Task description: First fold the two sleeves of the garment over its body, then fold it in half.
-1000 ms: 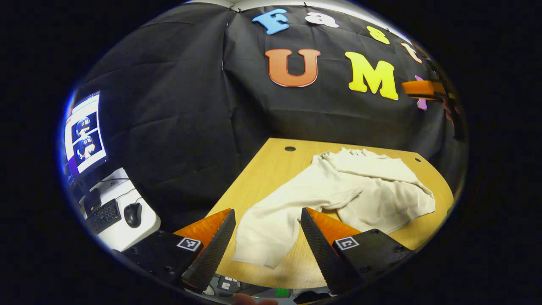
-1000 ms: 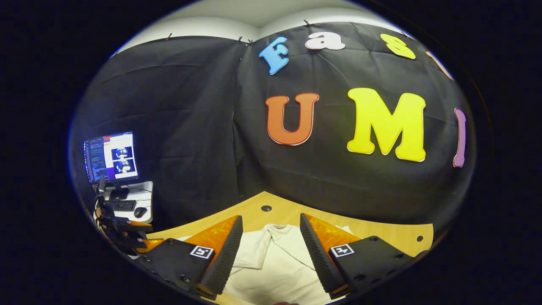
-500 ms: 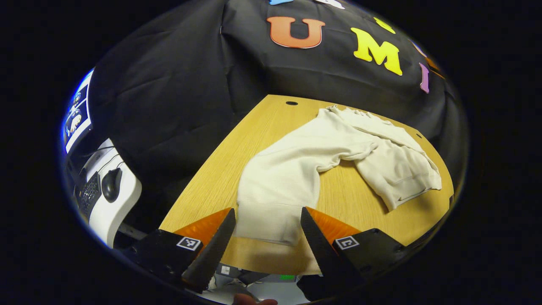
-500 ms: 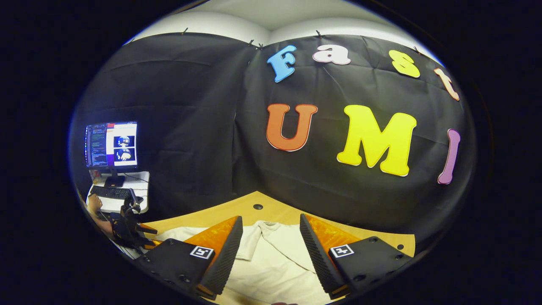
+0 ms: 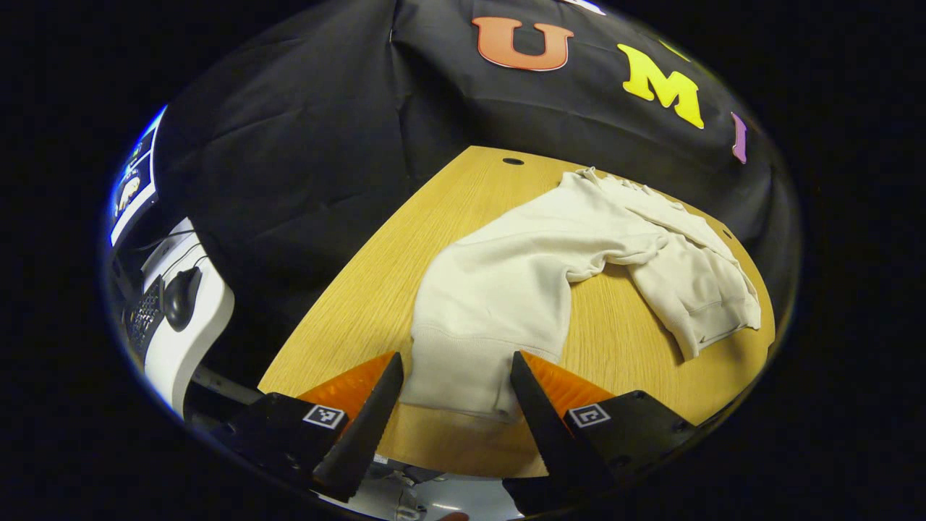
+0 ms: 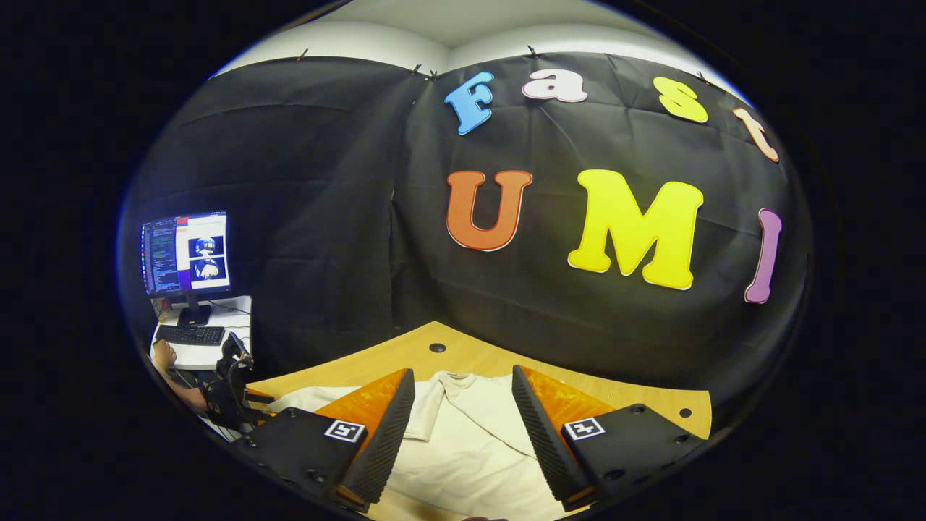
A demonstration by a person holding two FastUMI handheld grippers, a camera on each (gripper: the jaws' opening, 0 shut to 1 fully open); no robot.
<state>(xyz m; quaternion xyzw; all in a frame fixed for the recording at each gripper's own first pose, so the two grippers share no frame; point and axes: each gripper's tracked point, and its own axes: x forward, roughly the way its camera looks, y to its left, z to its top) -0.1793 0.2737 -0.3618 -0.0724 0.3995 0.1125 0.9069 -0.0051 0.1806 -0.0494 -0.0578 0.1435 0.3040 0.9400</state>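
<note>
Cream knit, a sweatshirt (image 5: 550,268) lies spread on the wooden table (image 5: 376,289), one sleeve (image 5: 485,325) stretched toward the near left edge. The left gripper (image 5: 452,405) hovers with jaws released either side of that cuff, seemingly lined up to pinch it. Further right, the right gripper (image 6: 459,434) hangs unclenched above the sweatshirt's body near the collar (image 6: 456,380), probably awaiting its turn
</note>
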